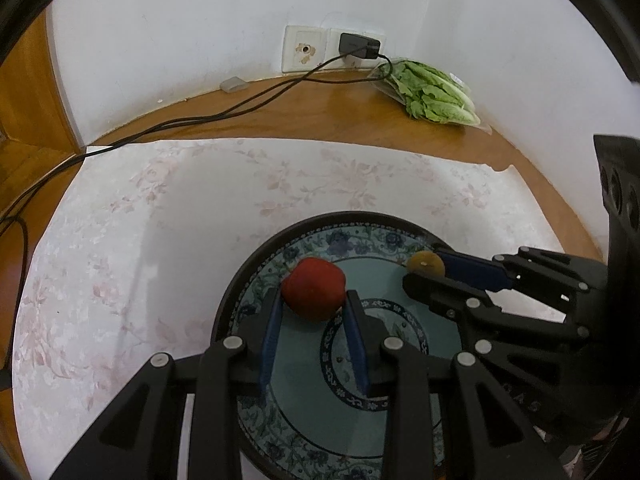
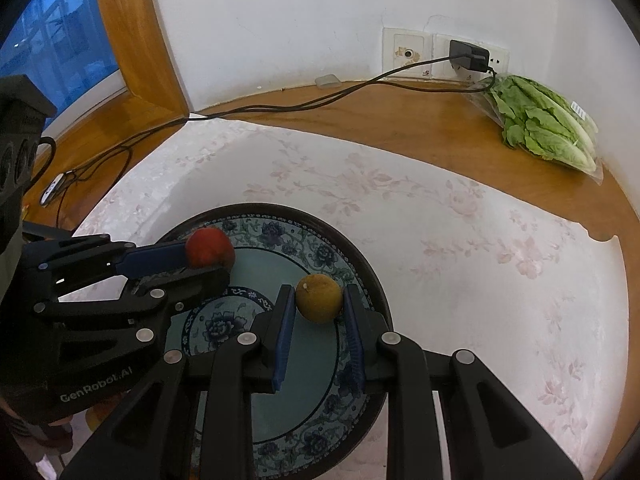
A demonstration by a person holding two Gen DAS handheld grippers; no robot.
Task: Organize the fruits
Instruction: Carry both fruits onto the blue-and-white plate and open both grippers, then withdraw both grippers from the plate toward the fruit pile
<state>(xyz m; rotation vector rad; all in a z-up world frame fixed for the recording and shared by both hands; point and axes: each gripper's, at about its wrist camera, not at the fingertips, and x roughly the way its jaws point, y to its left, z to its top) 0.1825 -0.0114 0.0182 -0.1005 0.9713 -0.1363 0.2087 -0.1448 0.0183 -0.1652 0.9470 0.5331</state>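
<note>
A round plate (image 1: 304, 436) (image 2: 320, 420) with a blue floral rim lies on a pale flowered cloth. My left gripper (image 1: 313, 294) is shut on a red apple (image 1: 314, 288), held low over the plate's left part; the apple (image 2: 210, 252) and that left gripper (image 2: 208, 262) also show in the right wrist view. My right gripper (image 2: 319, 294) is shut on a yellow-brown round fruit (image 2: 319, 298) over the plate's right part. From the left wrist view that fruit (image 1: 426, 264) sits between the tips of the right gripper (image 1: 424, 270). Whether either fruit touches the plate I cannot tell.
A bag of green lettuce (image 1: 432, 94) (image 2: 544, 124) lies on the wooden table by the wall. A black charger (image 1: 358, 46) sits in a wall socket, its cable (image 1: 200, 118) trailing left over the wood. The flowered cloth (image 2: 460, 240) spreads around the plate.
</note>
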